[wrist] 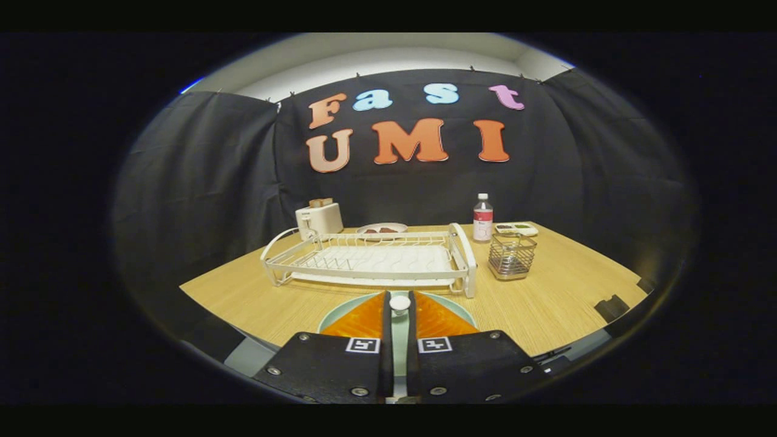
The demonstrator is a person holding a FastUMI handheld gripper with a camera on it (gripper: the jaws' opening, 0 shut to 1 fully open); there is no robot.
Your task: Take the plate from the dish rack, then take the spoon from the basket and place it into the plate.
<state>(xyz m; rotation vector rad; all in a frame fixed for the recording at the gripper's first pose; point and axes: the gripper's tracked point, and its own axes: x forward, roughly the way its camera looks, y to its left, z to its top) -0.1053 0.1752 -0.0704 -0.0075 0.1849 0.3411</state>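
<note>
A pale green plate lies on the wooden table just in front of the white dish rack, whose slots hold nothing. My gripper hangs directly over the plate, its fingers nearly closed. A small white rounded end of the spoon is pinched between the fingertips; the remainder of the spoon is hidden by the fingers. The wire basket stands to the right of the rack, beyond the fingers, and looks to have nothing in it.
Behind the rack stand a white toaster and a small plate with food. A clear bottle and a small white tray sit behind the basket. Bare tabletop extends to the right.
</note>
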